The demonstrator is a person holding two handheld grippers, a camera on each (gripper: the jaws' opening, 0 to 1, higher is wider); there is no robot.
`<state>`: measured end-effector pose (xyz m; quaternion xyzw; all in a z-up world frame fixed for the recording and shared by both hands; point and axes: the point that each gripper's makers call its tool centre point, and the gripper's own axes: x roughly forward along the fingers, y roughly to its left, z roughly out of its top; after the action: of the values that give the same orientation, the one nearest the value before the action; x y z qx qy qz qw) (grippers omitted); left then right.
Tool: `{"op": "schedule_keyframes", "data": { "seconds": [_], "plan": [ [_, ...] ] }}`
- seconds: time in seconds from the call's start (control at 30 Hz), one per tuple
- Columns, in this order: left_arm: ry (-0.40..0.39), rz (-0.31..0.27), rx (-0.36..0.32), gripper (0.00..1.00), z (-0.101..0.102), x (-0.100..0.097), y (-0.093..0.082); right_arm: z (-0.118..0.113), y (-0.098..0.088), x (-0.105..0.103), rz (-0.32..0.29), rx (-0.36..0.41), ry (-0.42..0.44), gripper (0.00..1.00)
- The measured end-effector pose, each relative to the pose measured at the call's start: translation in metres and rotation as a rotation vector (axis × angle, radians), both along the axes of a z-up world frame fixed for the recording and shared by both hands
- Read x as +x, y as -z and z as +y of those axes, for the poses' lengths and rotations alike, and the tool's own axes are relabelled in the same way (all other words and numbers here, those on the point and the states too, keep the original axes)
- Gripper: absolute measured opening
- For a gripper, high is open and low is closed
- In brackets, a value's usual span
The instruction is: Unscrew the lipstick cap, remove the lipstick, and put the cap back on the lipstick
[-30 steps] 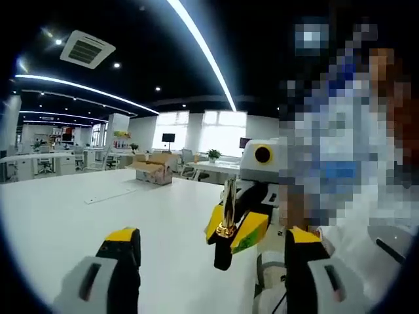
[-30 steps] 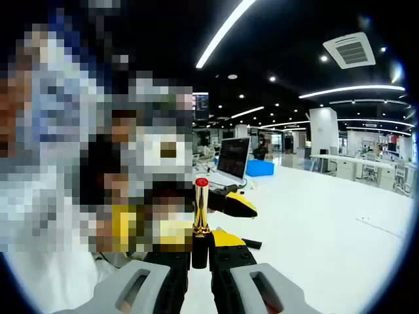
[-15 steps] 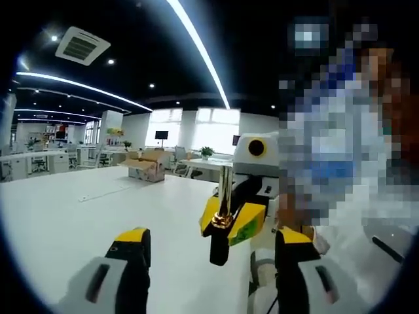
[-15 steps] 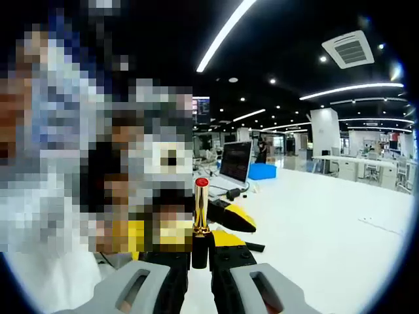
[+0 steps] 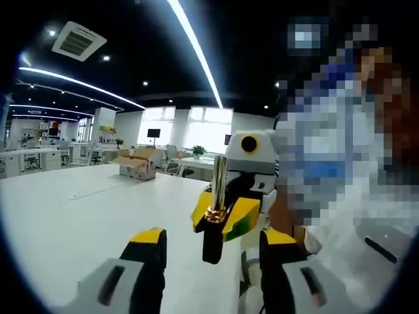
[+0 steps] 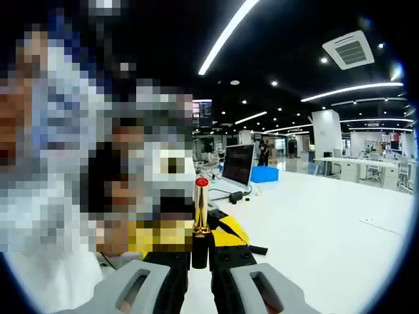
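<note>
Holding the lipstick [image 6: 200, 216] upright by its black base, your right gripper [image 6: 200, 261] has its jaws pinched tight on it, the gold tube rising above them and the red tip bare at the top, so the cap is already off and the stick is wound out. That grip looks unchanged from the earlier right gripper views; the stick sits at the same spot between the jaws. What has changed is on the other side: in the left gripper view your left gripper [image 5: 209, 261] carries nothing, and its yellow-tipped jaws stand spread but closer together than a second ago, while the lipstick [image 5: 215, 209] and the yellow jaws holding it have slid nearer the middle of the gap. Since that camera rides with your hand, read this as your left hand lining up on the stick rather than the stick moving. It hangs above the white table [image 5: 78, 216], well clear of it, in front of your body. I cannot find the cap in either view, so I cannot tell where it lies. Judging by the bare bullet, the removal step seems done, and recapping is what remains; you will need the cap in hand, and a square approach, because a skewed push could smear the red tip.
</note>
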<state>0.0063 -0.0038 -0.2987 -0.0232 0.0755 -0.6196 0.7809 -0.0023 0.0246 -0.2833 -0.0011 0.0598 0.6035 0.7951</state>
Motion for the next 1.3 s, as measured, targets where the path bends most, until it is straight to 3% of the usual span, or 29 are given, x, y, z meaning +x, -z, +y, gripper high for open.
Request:
{"op": "schedule_keyframes", "data": {
  "seconds": [0.53,0.97,1.3],
  "plan": [
    [0.065,-0.008,0.001,0.29,-0.004,-0.013,0.003,0.001,-0.002,-0.002,-0.003,0.014,-0.012,0.1],
    [0.078,-0.02,0.0,0.21,-0.003,-0.013,0.002,0.003,-0.004,-0.008,-0.017,0.012,-0.034,0.1],
    [0.085,-0.047,-0.002,0.14,-0.002,-0.013,0.0,0.003,-0.011,-0.013,-0.007,0.053,-0.062,0.1]
  ]
}}
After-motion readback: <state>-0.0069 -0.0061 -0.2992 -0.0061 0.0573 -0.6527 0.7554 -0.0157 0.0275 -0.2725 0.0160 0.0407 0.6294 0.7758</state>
